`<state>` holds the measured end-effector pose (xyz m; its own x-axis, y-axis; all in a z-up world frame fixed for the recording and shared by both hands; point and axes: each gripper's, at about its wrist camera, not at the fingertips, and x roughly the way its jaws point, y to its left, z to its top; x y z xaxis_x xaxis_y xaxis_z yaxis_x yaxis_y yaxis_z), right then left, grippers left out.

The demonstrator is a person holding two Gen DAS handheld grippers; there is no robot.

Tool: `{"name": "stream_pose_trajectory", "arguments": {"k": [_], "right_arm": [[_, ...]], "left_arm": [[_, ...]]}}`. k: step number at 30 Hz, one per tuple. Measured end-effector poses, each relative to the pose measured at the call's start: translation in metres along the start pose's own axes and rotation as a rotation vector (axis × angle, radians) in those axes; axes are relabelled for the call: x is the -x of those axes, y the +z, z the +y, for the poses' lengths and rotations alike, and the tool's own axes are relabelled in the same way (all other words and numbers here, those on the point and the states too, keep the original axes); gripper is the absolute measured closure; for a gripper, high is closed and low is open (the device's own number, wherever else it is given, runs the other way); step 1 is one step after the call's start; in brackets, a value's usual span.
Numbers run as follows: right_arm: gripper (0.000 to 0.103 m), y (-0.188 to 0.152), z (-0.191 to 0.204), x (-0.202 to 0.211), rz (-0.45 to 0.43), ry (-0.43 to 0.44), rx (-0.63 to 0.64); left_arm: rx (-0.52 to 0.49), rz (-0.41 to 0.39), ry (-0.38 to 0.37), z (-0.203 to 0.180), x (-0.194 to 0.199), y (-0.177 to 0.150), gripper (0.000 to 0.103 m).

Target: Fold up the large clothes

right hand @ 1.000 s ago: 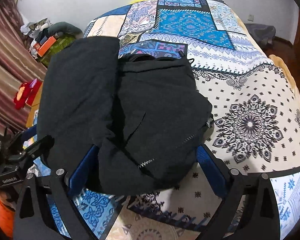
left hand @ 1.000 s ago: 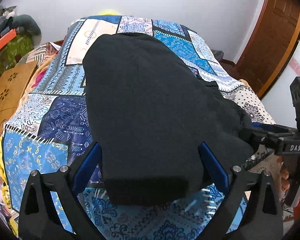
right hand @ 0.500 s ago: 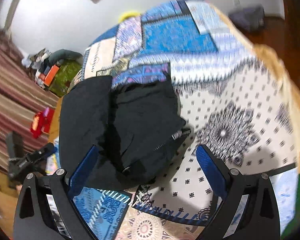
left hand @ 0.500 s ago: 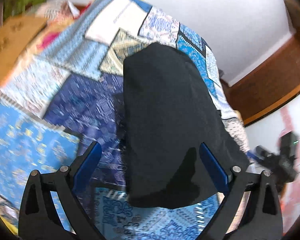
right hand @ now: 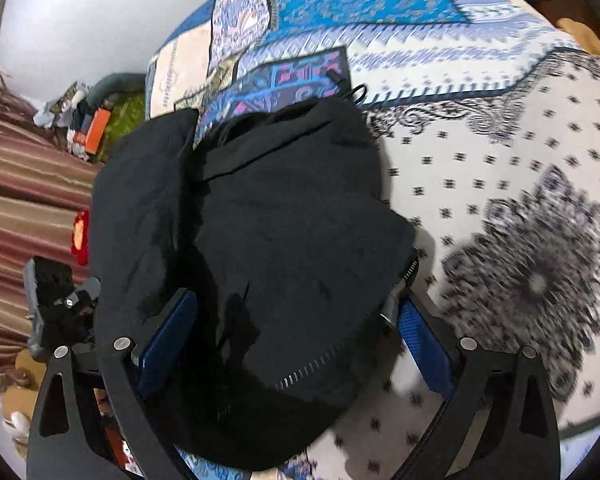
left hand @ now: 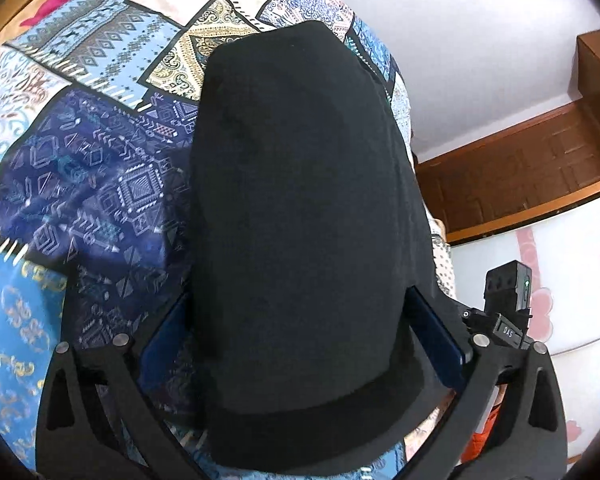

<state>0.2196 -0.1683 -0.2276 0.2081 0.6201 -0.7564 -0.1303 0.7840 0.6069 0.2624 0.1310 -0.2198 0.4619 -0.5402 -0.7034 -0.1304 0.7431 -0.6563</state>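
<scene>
Though the black jacket (right hand: pixel 284 240) already lies doubled lengthwise on the patterned bed (right hand: pixel 500 152), it looks about halfway folded, with a crosswise fold left. The left claw (left hand: pixel 300 340) and right claw (right hand: pixel 296 332) both gape wide around its near end, gripping nothing.

- We are in a home bedroom; a bed (right hand: pixel 480 92) under a patchwork bedspread (left hand: pixel 100 184) fills both views
- We see a brown wooden door (left hand: pixel 532 172) in a white wall (left hand: pixel 460 40)
- Household clutter (right hand: pixel 92 116) is piled beside striped curtains (right hand: pixel 24 192)
</scene>
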Motion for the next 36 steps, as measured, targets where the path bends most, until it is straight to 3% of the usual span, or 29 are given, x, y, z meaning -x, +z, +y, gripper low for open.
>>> {"name": "stream_pose_trajectory", "arguments": {"k": [3,9,17,19,29,36], "right_arm": [[0.006,0.004,0.000,-0.009,0.012,-0.011,-0.002],[0.016,0.011,-0.005,-0.010,0.009,-0.009,-0.065],[0.071,0.005,-0.007,0.000,0.037,0.110,-0.108],[0.078,0.000,0.000,0.009,0.030,0.122,-0.089],[0.083,0.005,0.068,0.027,-0.036,0.134,0.073],[0.083,0.030,0.112,0.024,-0.116,0.157,0.150]], "left_arm": [[-0.008,0.001,0.008,-0.002,-0.006,0.004,0.000],[0.066,0.033,-0.053,0.010,-0.015,0.004,0.000],[-0.048,-0.001,0.010,-0.020,0.003,-0.011,0.009],[-0.088,-0.005,0.020,-0.030,0.012,-0.016,0.013],[-0.170,-0.119,0.010,-0.048,0.078,-0.010,0.025],[-0.256,-0.247,0.033,-0.061,0.129,0.031,0.027]]}}
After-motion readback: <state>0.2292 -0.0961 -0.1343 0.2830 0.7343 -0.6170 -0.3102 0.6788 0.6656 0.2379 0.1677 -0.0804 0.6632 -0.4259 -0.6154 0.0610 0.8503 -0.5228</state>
